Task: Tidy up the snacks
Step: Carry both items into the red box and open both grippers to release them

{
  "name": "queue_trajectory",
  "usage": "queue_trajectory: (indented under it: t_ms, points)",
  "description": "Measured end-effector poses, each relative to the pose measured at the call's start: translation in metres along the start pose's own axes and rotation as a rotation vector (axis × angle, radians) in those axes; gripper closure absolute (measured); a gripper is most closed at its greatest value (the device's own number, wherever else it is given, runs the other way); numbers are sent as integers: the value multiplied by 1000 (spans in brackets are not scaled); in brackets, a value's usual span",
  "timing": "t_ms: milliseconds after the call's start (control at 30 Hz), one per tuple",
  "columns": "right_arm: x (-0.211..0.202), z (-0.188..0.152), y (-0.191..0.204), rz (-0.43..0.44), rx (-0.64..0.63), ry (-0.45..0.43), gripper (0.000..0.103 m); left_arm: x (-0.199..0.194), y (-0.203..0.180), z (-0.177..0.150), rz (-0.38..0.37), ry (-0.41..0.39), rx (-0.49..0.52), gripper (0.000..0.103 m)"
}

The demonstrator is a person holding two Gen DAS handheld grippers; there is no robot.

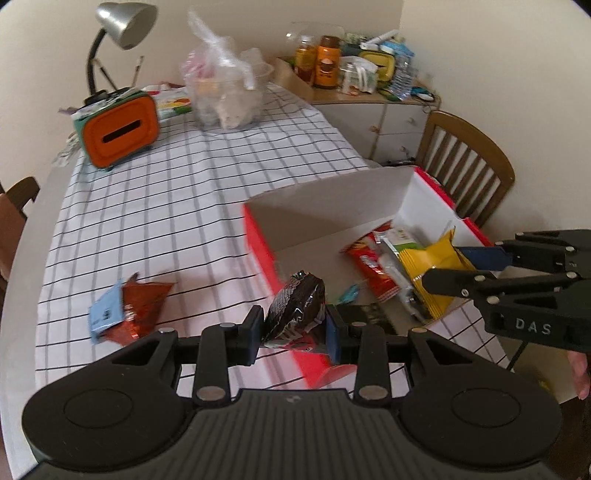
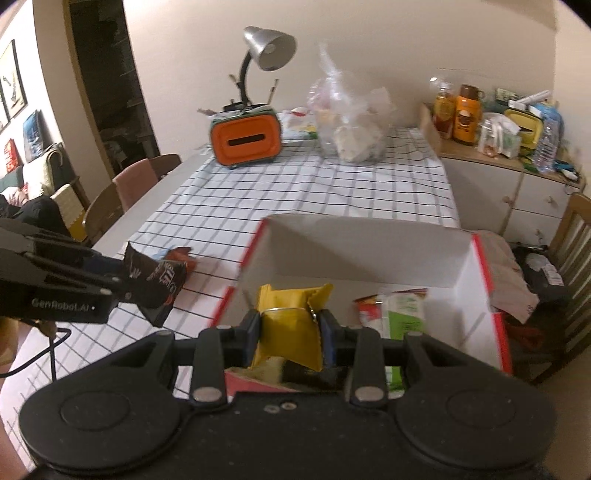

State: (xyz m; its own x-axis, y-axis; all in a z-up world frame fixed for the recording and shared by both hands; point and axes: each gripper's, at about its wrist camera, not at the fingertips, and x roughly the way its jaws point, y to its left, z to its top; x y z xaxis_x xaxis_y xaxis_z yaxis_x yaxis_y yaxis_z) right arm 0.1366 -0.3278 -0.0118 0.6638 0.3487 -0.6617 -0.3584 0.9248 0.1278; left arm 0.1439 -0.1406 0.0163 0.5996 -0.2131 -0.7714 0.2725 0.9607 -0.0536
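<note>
In the left wrist view my left gripper point(image 1: 294, 334) is shut on a dark brown snack packet point(image 1: 295, 306), held over the near left corner of a red box with a white inside point(image 1: 325, 210). At the right, my right gripper point(image 1: 458, 269) is shut on a yellow packet point(image 1: 428, 264) above the box. A red packet point(image 1: 373, 267) and a green-and-white packet point(image 1: 404, 236) lie inside. The right wrist view shows the right gripper point(image 2: 291, 332) pinching the yellow packet point(image 2: 291, 314) over the box point(image 2: 354, 251), and the left gripper point(image 2: 122, 275) with the dark packet point(image 2: 155, 284) at the left.
An orange-brown packet with a blue one point(image 1: 129, 310) lies on the checked tablecloth point(image 1: 177, 206). Behind stand an orange tissue holder point(image 1: 118, 133), a desk lamp point(image 1: 125, 22) and a clear tub with bags point(image 1: 229, 96). A wooden chair point(image 1: 469, 166) and cluttered cabinet point(image 1: 369, 110) are at the right.
</note>
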Motion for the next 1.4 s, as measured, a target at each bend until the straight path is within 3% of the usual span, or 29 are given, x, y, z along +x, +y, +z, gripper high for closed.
queue_trajectory:
  t_ms: [567, 1133, 1400]
  points:
    - [37, -13, -78, -86, 15, 84, 71, 86, -70, 23, 43, 127, 58, 70]
    - [79, -18, -94, -82, 24, 161, 70, 144, -77, 33, 92, 299, 37, 69]
    - [78, -20, -96, -70, 31, 170, 70, 149, -81, 32, 98, 305, 49, 69]
